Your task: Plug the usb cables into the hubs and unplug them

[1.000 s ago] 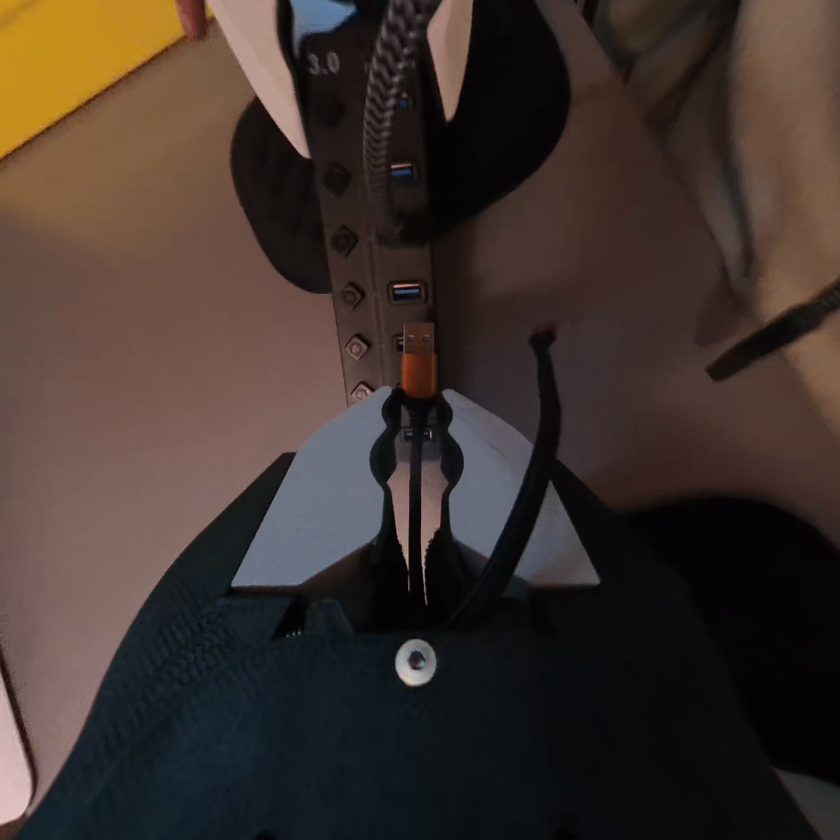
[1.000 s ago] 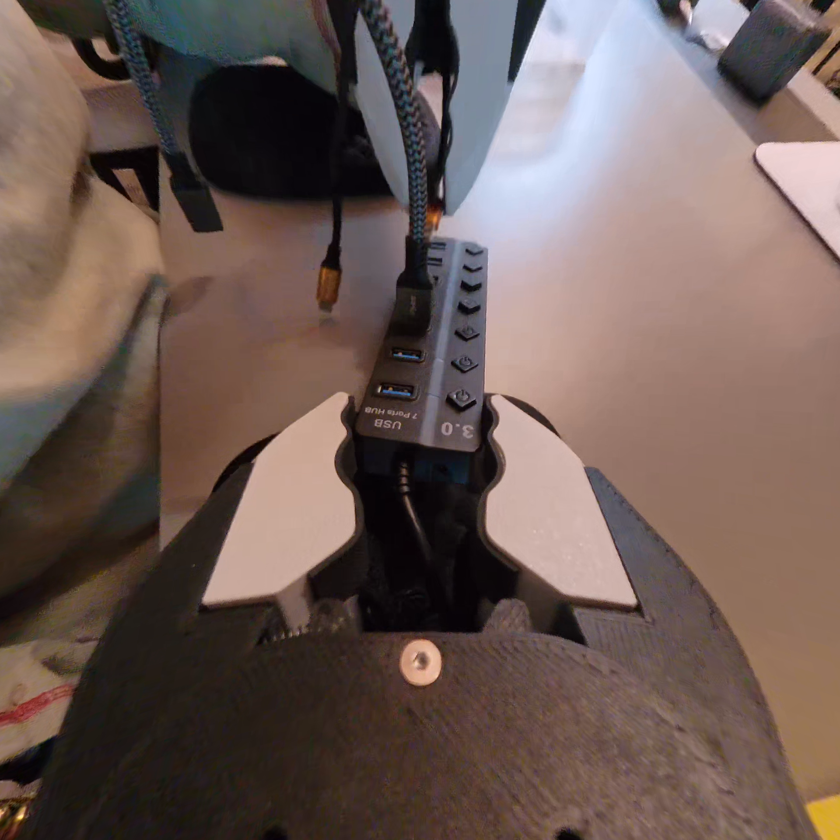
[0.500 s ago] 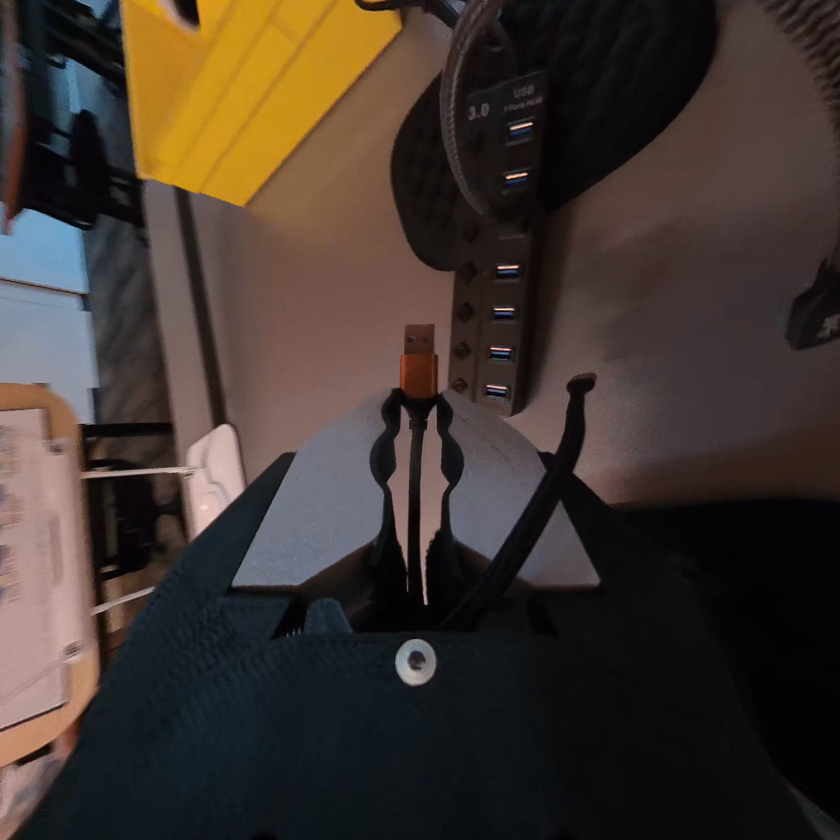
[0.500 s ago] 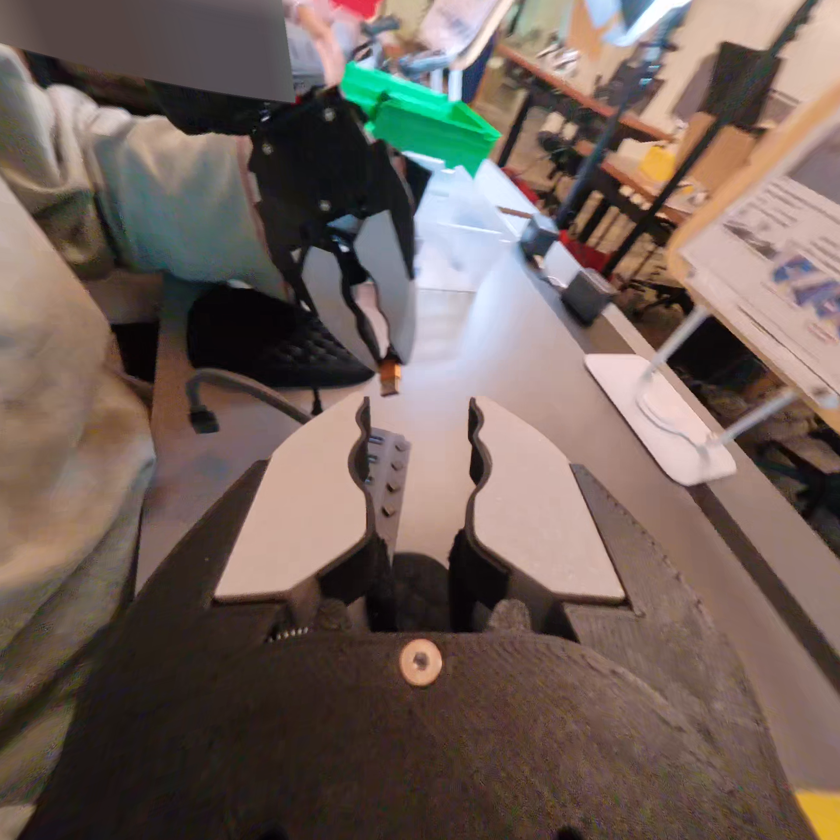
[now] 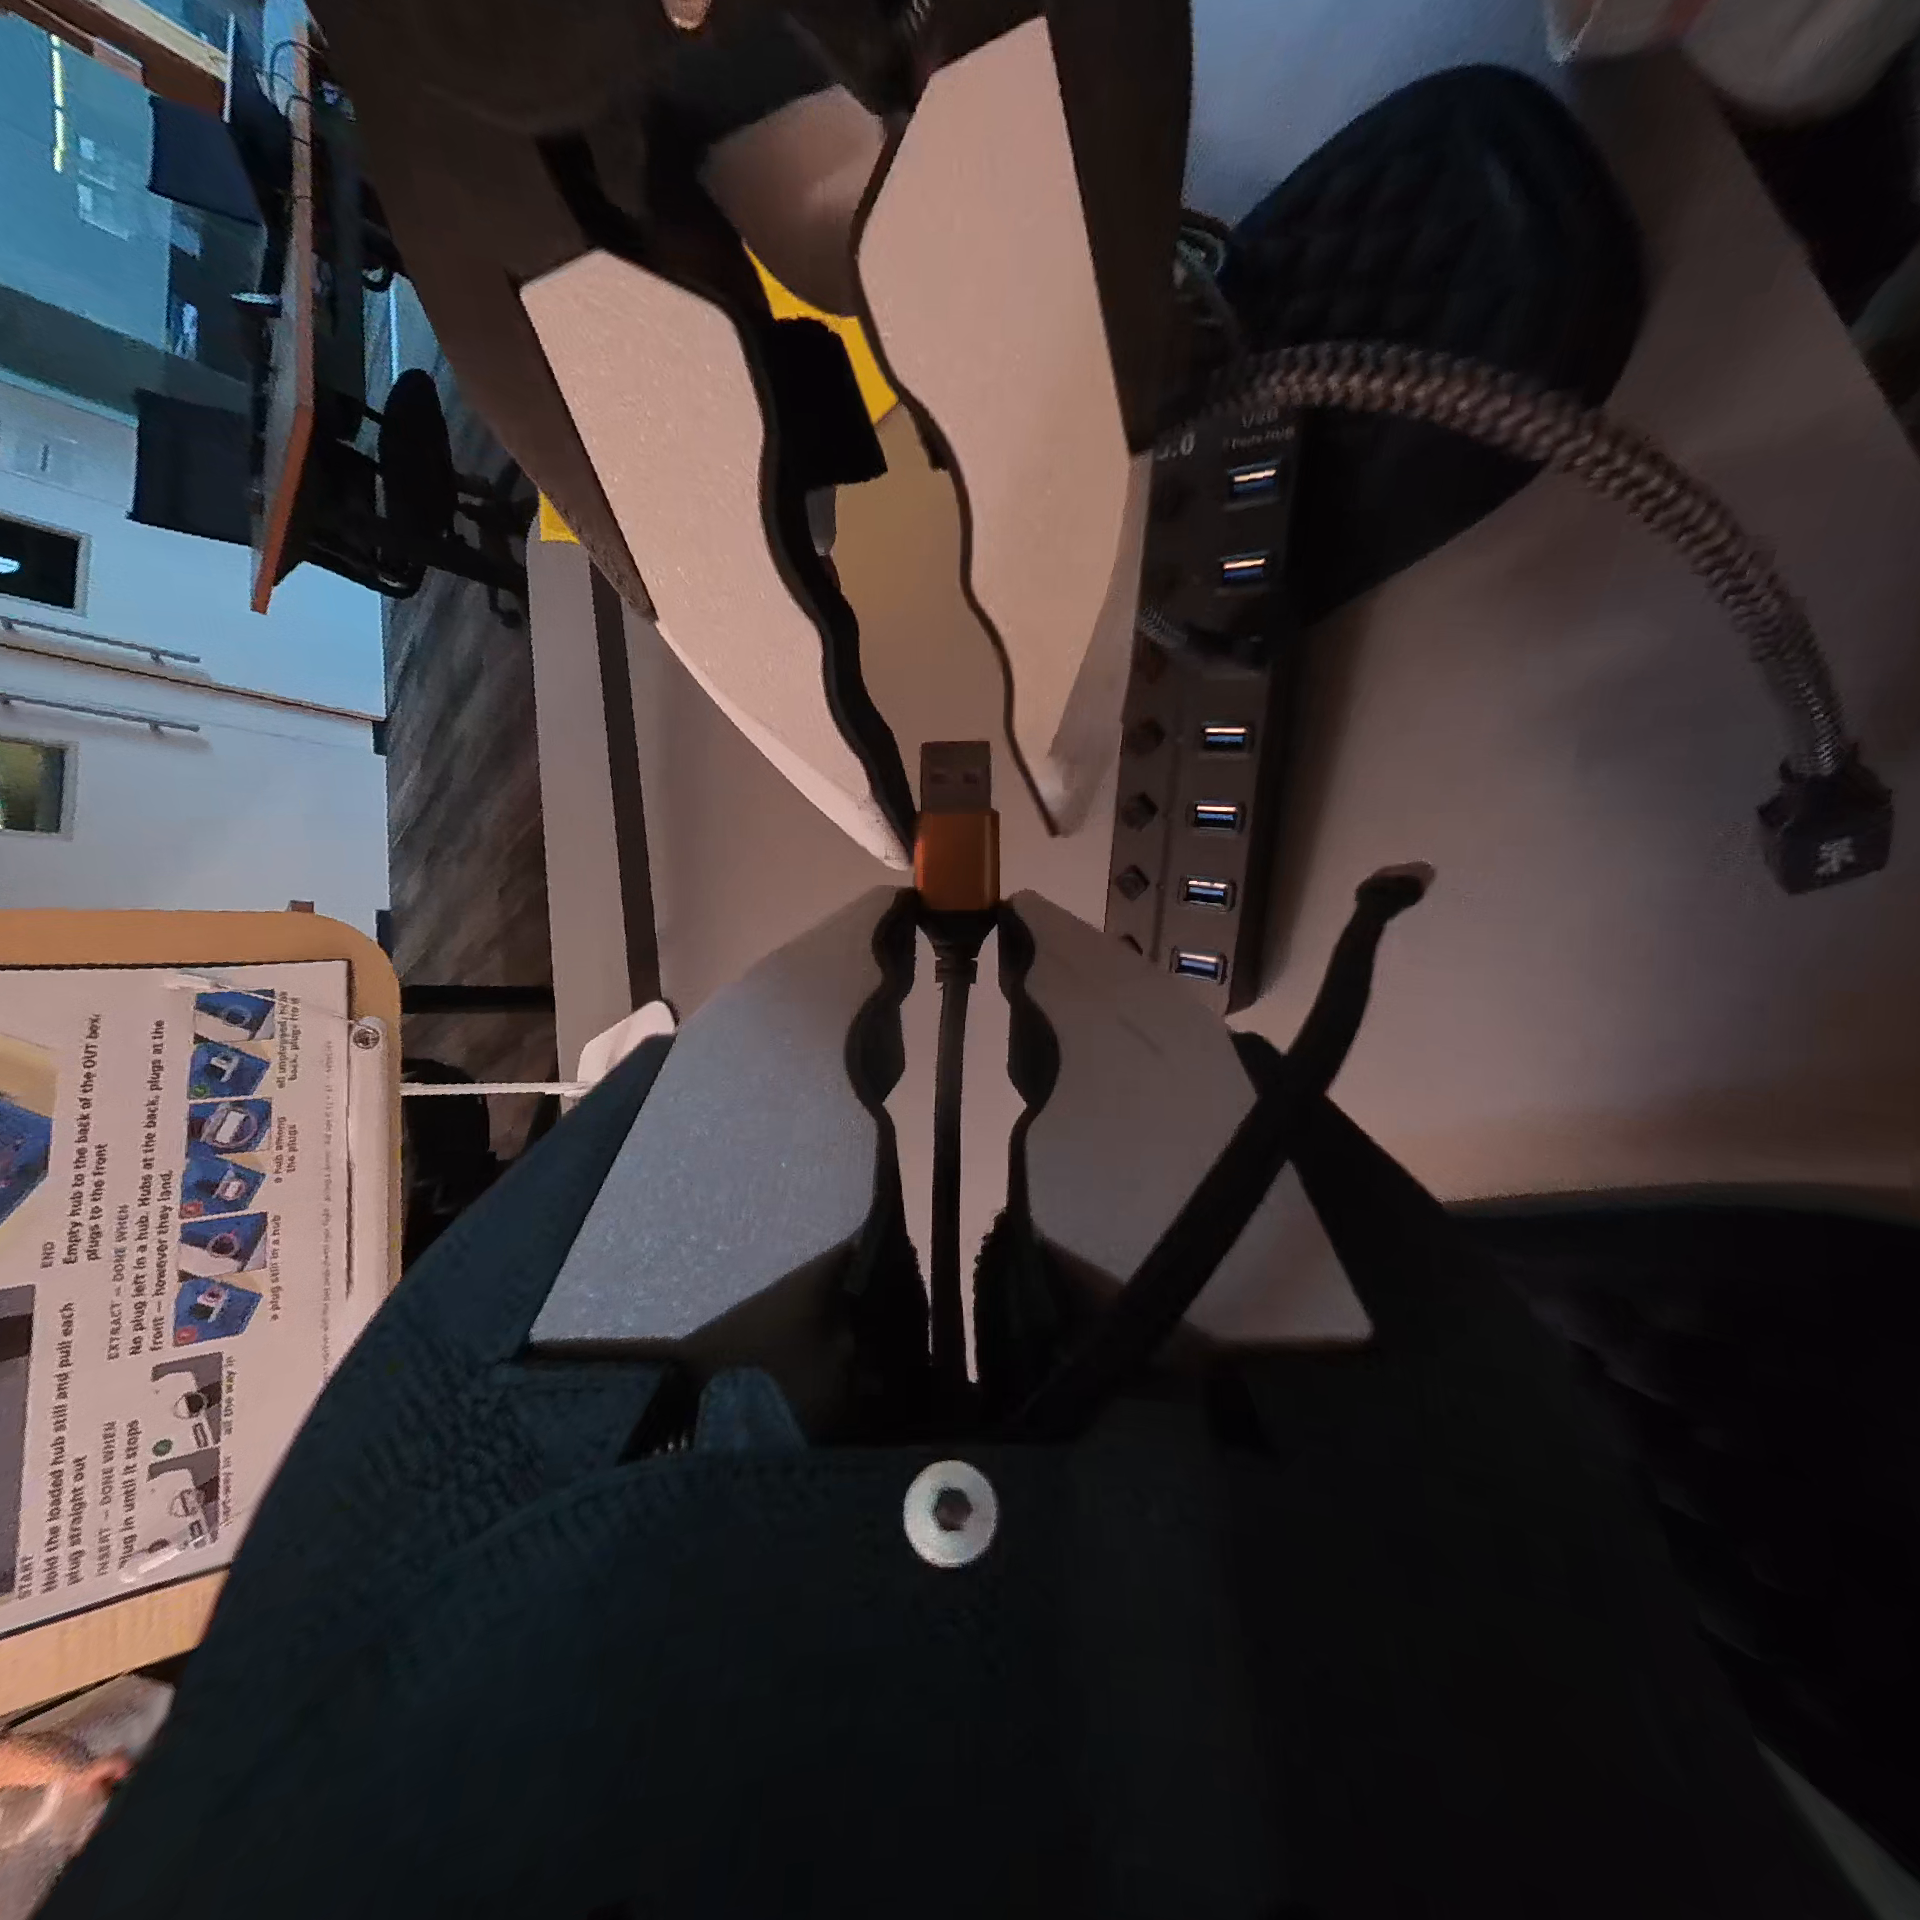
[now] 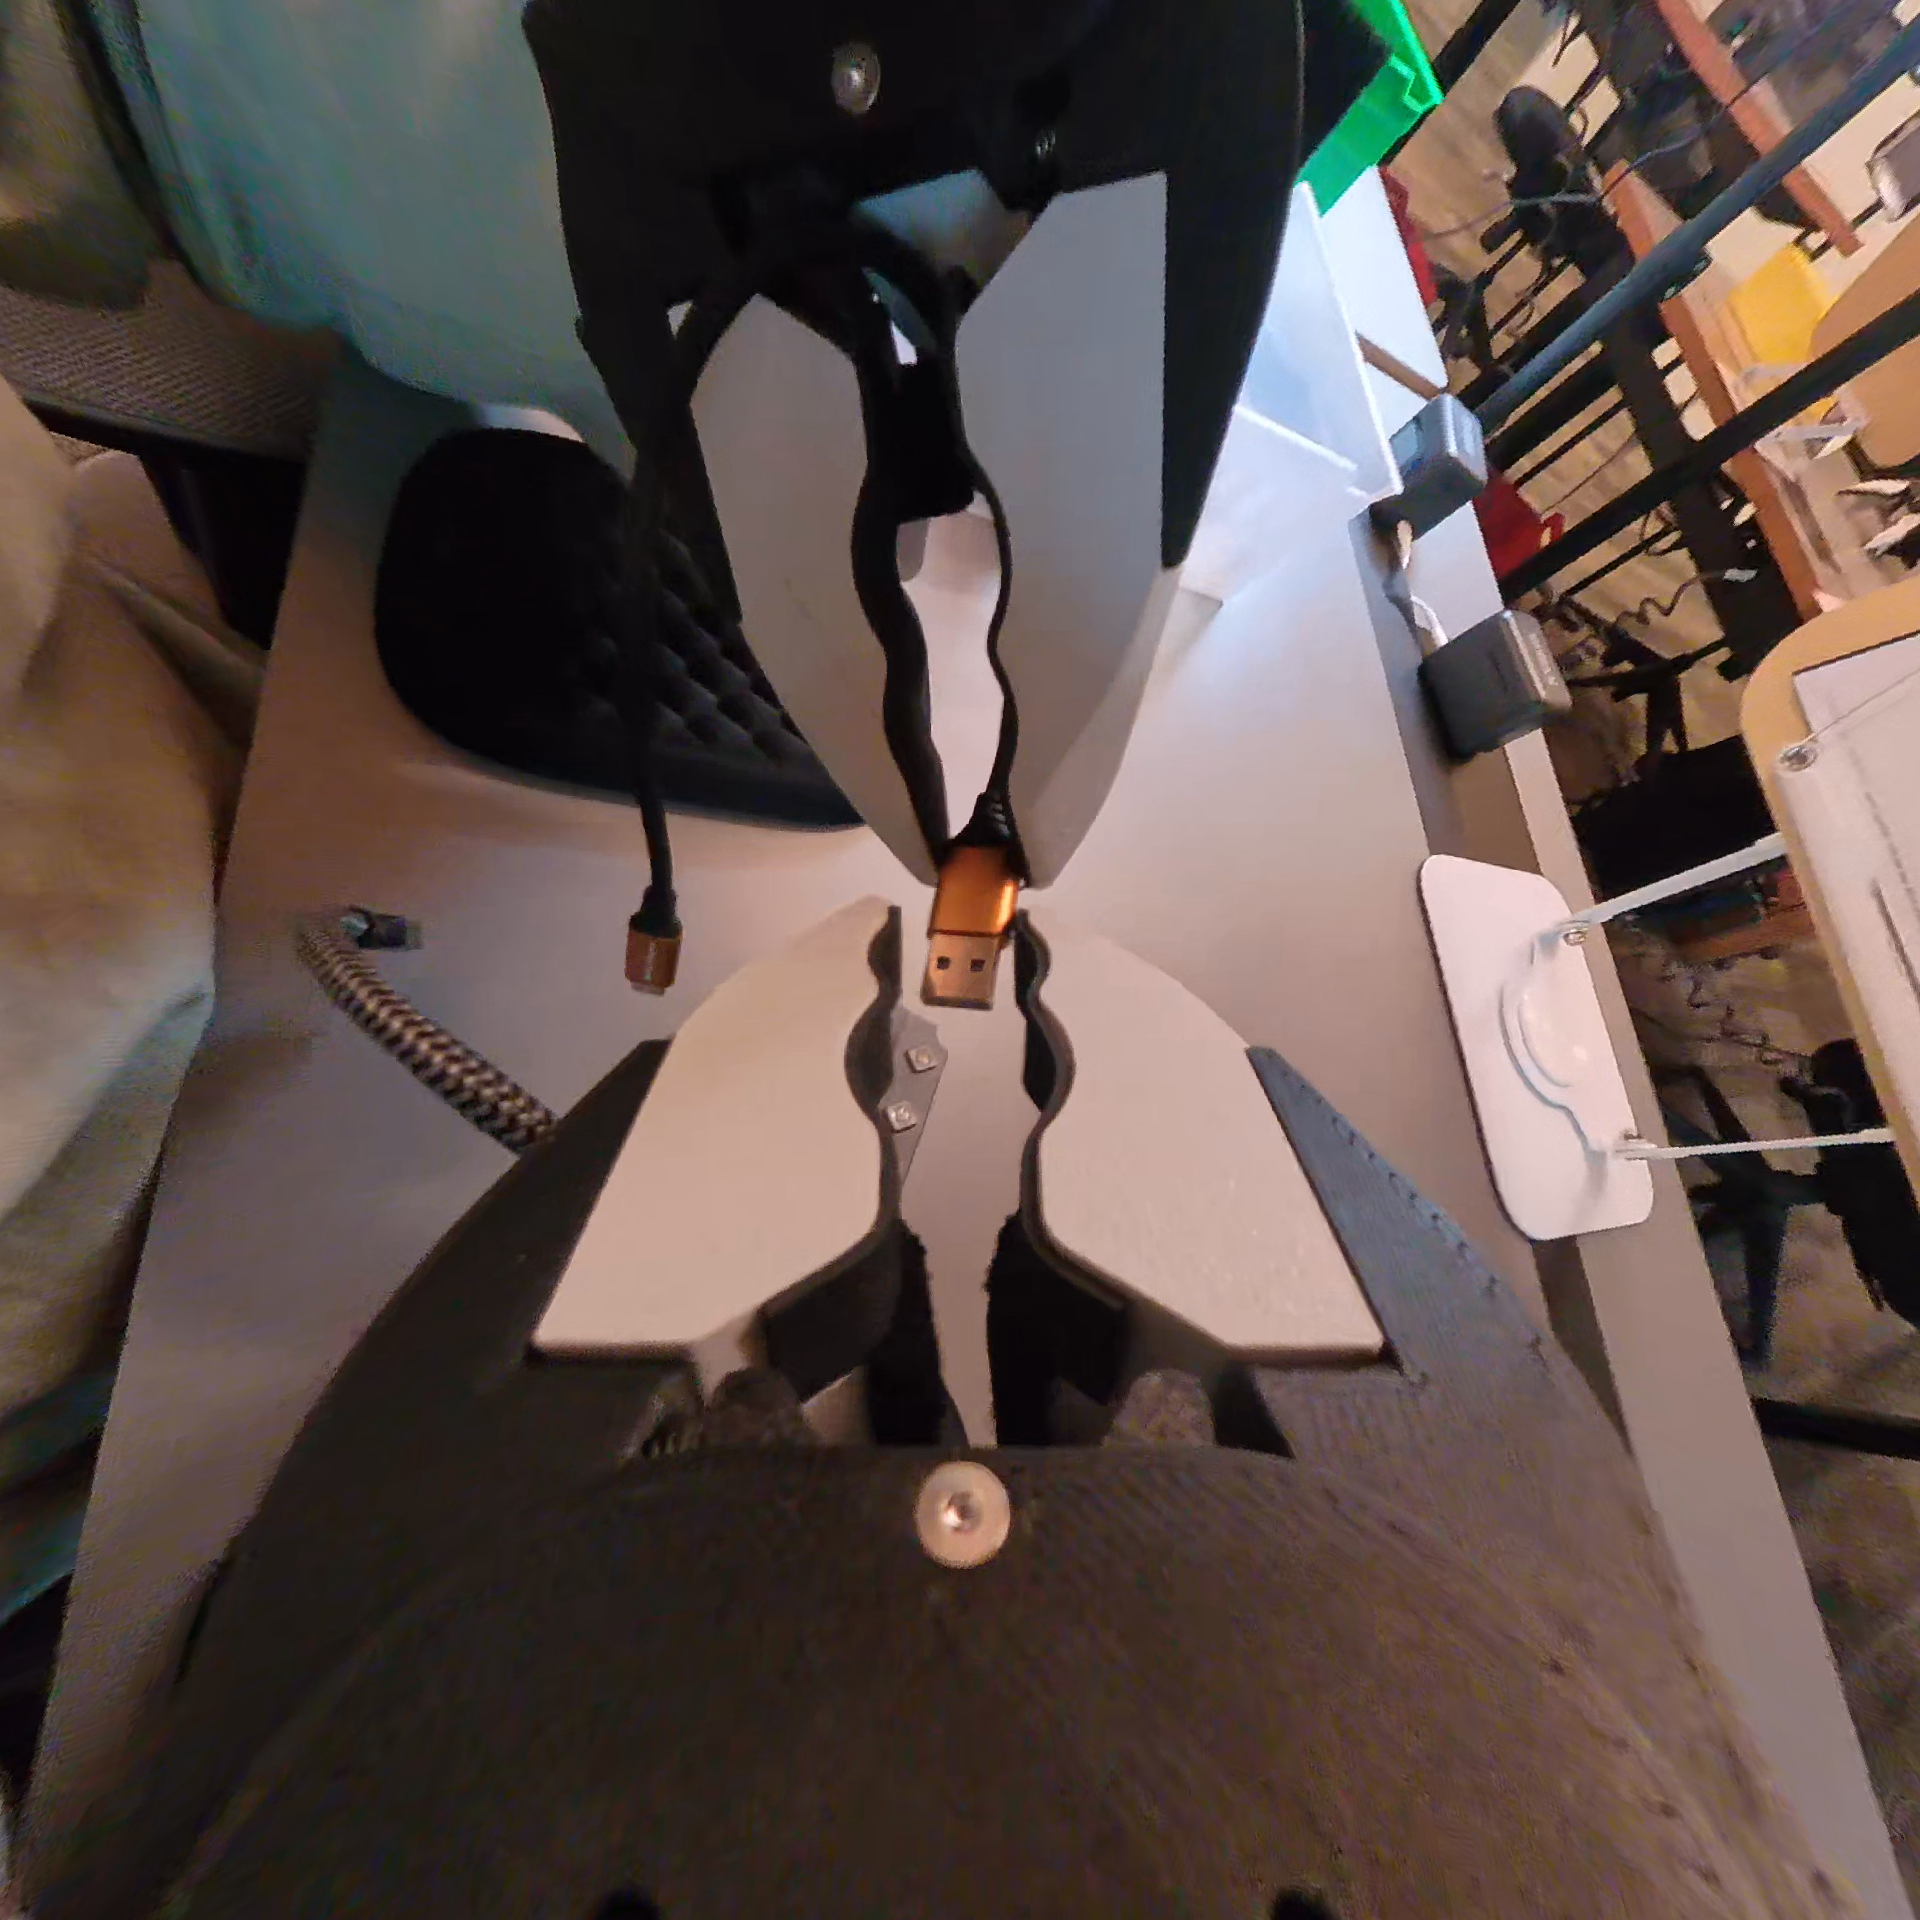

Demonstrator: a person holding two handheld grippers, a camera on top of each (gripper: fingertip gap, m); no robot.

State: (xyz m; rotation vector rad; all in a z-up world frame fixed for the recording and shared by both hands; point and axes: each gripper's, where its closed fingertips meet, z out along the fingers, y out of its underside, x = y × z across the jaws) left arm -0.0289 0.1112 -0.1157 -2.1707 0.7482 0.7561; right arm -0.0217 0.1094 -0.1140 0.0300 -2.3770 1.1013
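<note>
Orange plug handover, mid-air over bench
Left tongs (image 5: 956, 902) clamp orange USB plug (image 5: 957, 847); right tongs (image 6: 954, 961) narrowly parted around its tip. Next: right closes, left releases, judging.

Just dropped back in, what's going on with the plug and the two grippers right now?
The left gripper is shut on the orange USB plug, held in the air with its metal tip free, not in any port. The right gripper faces it with its jaws open around that tip, not clamping it. The black USB hub lies on the table beside them, its visible ports empty. A braided cable lies unplugged nearby.
</note>
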